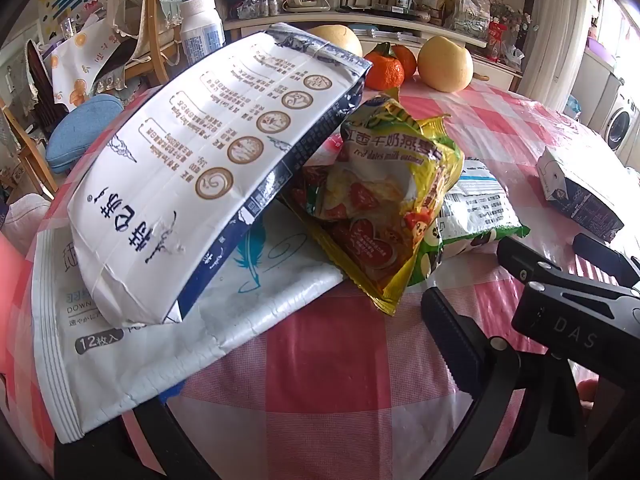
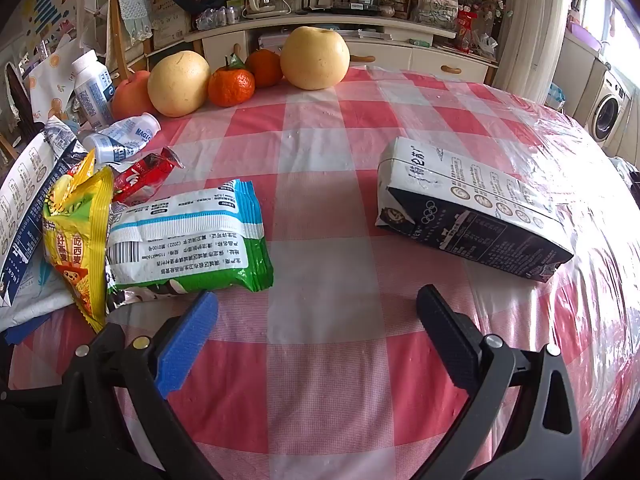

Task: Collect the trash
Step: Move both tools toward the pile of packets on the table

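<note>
Right wrist: right tongs (image 2: pixel 318 312) gape above checked tablecloth (image 2: pixel 320 152), empty.

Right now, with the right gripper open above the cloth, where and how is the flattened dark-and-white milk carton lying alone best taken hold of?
Probably across the flattened dark-and-white milk carton's near long edge, coming down from above and in front. It lies flat and apart from the other wrappers, so its thin, crushed body should fit between the wide-open fingers of the right gripper; its broad face looks too wide.
</note>
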`<action>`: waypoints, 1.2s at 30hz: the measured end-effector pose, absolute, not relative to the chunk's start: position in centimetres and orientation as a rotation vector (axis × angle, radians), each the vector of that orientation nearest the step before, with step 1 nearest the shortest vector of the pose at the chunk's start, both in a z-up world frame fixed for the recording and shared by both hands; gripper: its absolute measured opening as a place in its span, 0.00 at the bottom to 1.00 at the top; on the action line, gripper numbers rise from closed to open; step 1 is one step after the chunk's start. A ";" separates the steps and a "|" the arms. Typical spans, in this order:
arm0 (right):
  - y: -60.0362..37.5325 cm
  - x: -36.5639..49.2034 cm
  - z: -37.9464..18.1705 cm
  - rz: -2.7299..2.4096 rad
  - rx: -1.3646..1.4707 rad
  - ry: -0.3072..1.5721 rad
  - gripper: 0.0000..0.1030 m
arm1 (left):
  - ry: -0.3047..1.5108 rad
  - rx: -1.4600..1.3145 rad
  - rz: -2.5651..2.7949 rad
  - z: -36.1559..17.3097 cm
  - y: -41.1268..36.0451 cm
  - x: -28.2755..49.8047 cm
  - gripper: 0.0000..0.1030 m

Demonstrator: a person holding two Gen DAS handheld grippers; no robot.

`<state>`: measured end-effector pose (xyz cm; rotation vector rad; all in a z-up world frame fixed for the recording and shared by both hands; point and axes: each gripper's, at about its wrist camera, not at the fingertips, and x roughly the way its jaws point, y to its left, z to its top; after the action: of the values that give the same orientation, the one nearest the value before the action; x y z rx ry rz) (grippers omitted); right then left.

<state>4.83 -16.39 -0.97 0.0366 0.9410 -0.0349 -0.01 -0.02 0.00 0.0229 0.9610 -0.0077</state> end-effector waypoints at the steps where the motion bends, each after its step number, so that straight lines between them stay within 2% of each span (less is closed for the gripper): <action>1: -16.4 4.8 -1.0 -0.035 0.041 0.940 0.97 | 0.963 0.021 -0.008 0.0 0.0 0.0 0.96; 13: -16.7 2.2 -0.3 -0.047 0.015 0.958 0.97 | 0.949 0.018 -0.043 0.4 0.0 -3.7 0.96; 25: -19.0 -2.9 7.8 -0.055 0.042 0.648 0.97 | 0.830 -0.045 -0.086 5.5 2.1 -8.2 0.96; 36: -19.6 -5.7 10.2 -0.062 0.042 0.553 0.97 | 0.655 -0.101 -0.050 12.0 4.3 -11.6 0.96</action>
<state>-5.74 -19.60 10.23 0.0418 0.5530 -0.0619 -11.58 4.29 11.97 -0.1008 0.6549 -0.0501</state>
